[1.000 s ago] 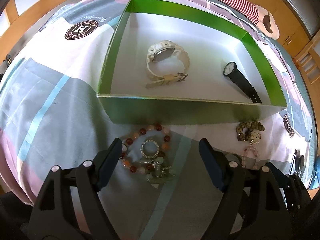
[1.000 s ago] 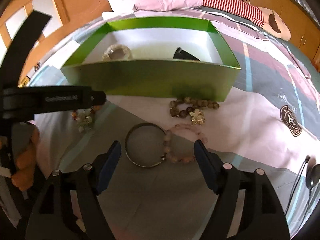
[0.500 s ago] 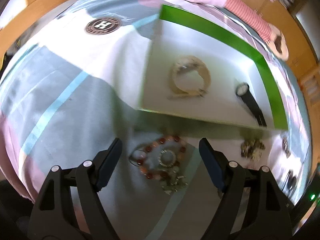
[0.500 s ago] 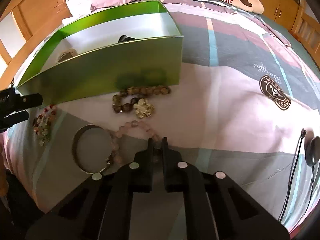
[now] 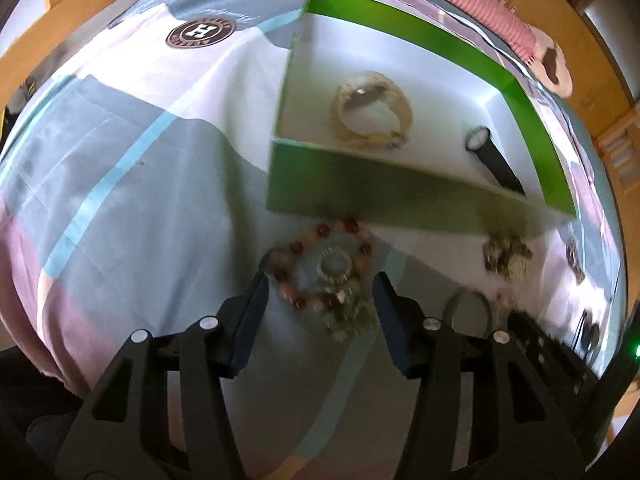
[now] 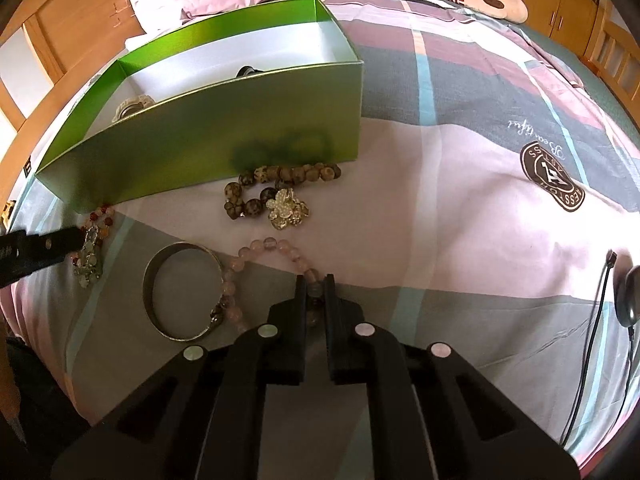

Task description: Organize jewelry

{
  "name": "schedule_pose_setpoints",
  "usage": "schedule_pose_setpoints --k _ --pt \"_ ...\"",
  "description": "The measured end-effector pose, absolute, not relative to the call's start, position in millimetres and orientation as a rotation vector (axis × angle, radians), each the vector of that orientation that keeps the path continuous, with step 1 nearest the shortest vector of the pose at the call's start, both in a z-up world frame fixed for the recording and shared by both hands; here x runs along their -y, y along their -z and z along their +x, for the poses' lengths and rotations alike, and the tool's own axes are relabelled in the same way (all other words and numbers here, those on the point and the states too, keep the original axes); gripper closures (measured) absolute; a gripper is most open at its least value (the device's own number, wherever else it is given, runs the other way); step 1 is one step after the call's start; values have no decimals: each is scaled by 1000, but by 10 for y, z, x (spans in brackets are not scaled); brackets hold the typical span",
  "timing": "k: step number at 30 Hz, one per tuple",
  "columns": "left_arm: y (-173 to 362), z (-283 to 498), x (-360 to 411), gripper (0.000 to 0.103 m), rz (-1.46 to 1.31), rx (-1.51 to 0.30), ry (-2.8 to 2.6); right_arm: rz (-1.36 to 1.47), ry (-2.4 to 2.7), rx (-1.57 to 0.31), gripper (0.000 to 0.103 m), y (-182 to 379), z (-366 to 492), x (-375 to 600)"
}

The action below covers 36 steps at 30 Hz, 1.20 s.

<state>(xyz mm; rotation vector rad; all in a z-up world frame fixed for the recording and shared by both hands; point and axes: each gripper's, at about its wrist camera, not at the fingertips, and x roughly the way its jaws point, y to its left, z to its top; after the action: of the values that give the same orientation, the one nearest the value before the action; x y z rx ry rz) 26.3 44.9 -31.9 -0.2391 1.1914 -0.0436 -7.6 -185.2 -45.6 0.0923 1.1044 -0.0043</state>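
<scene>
While the right gripper has its fingers pinched together on the near-right bend of the pink bead bracelet, the left gripper is closing its half-spread fingers around the red and orange bead bracelet, and the blurred view does not show the pads touching it. Both bracelets lie on the patchwork bed cover of a bed, just in front of the near wall of the green box. Inside the red and orange bracelet lie a small sparkling ring and a pale green beaded charm. The pink bracelet touches a silver bangle on its left. Farther off, against the box wall, sits a brown speckled bead bracelet with a gold flower ornament touching it. The box holds 2 watches: a cream watch to the left and a black watch to the right, well apart.
</scene>
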Motion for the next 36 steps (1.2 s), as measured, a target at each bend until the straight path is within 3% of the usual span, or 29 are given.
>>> schedule_pose_setpoints --k 6,9,12,15,17,18,19,21,23,25,36 --pt "228 113 -184 48 -56 -1131 52 86 10 -1102 93 460 -85 1834" --pt "232 63 -62 48 21 -1121 66 98 0 -1106 85 456 -77 1835" --pt "246 -1 8 48 82 -1123 77 113 -11 -1098 67 427 -74 1817" --pt "286 14 59 48 108 -1131 81 98 0 -1091 64 416 -73 1781" --pt "333 21 66 56 124 -1147 82 90 2 -1094 64 431 -66 1764" --pt "362 26 72 66 133 -1158 80 83 3 -1095 64 436 -67 1753" --pt "377 31 74 74 136 -1164 80 77 3 -1094 64 436 -69 1743" --pt "397 33 78 79 135 -1169 85 69 1 -1092 65 433 -70 1728" --pt "384 30 72 88 133 -1158 90 64 -9 -1091 84 430 -76 1710" --pt "361 24 65 93 121 -1145 103 54 -13 -1089 90 421 -82 1690" --pt "238 -19 68 96 87 -1102 156 85 -10 -1036 95 198 -142 1792"
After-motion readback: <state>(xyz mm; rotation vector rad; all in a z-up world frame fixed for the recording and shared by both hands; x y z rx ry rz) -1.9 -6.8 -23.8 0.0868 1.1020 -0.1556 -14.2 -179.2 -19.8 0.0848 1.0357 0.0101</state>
